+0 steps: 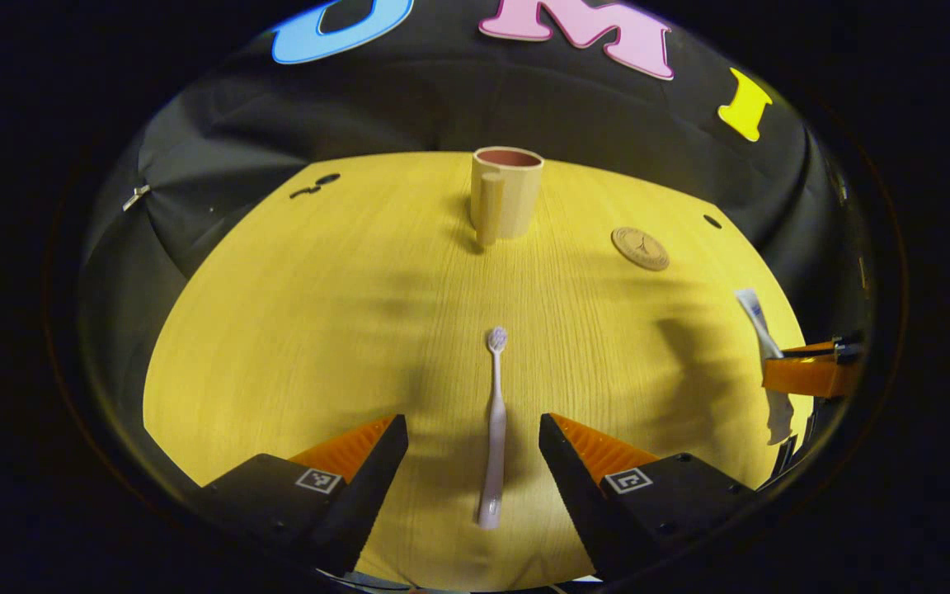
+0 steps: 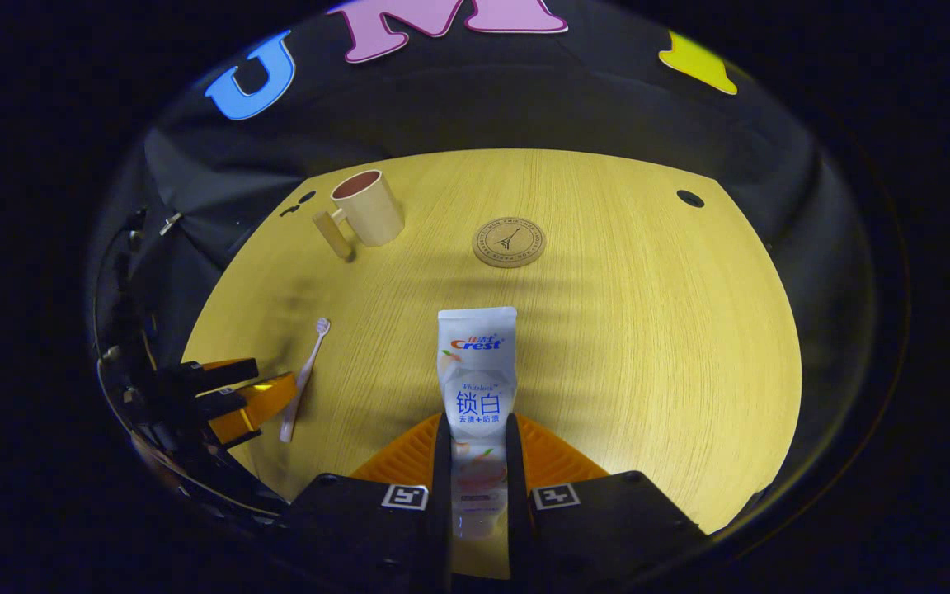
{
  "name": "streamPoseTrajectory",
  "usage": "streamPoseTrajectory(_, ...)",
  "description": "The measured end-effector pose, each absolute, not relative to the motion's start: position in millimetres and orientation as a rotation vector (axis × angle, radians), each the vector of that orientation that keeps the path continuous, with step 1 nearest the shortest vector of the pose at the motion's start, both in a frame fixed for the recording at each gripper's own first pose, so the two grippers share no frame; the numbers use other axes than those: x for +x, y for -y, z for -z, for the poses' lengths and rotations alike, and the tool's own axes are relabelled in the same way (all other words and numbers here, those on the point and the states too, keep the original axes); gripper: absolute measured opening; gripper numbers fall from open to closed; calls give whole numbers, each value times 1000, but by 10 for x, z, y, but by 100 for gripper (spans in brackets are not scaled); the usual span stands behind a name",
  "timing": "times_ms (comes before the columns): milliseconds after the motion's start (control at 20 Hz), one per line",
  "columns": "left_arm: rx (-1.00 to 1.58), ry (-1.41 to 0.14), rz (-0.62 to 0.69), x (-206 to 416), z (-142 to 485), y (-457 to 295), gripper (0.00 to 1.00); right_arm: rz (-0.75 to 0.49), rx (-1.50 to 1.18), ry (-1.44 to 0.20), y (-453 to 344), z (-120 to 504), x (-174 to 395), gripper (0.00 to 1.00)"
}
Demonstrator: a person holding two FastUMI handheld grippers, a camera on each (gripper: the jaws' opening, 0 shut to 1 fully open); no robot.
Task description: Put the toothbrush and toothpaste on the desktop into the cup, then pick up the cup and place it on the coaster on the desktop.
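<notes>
A pale pink toothbrush (image 1: 494, 429) lies on the yellow desktop (image 1: 318, 313), bristles pointing away, between the open fingers of my left gripper (image 1: 472, 433). A white toothpaste tube (image 2: 477, 379) lies flat with my right gripper (image 2: 477, 429) shut on its near end. The beige cup (image 1: 508, 191) stands upright at the far middle, handle toward me and empty as far as I can see. The round cork coaster (image 2: 509, 242) lies to its right. In the right gripper view, the toothbrush (image 2: 303, 381) lies beside the left gripper (image 2: 236, 396).
Black cloth walls ring the desktop. A small dark hole (image 2: 689, 199) sits at the far right of the top. Two dark marks (image 1: 317, 186) lie at the far left corner.
</notes>
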State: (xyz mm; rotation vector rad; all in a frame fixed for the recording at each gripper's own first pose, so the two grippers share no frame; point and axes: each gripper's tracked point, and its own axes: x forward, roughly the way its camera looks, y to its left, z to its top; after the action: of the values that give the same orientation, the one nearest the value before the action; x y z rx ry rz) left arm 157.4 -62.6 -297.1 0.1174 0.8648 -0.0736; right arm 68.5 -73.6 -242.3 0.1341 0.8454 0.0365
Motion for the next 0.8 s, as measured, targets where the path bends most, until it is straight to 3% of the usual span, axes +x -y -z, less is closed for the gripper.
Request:
streamPoseTrajectory(450,186,-972,89,1603,3215,705,84,-78,134,-794,824,2319,770,31)
streamPoseTrajectory(650,234,-1009,140,1619,3232,832,49,-91,127,-755,810,2224,888,31)
streamPoseTrajectory(800,248,-1035,159,1580,3216,865,37,-100,122,-725,793,2151,999,31)
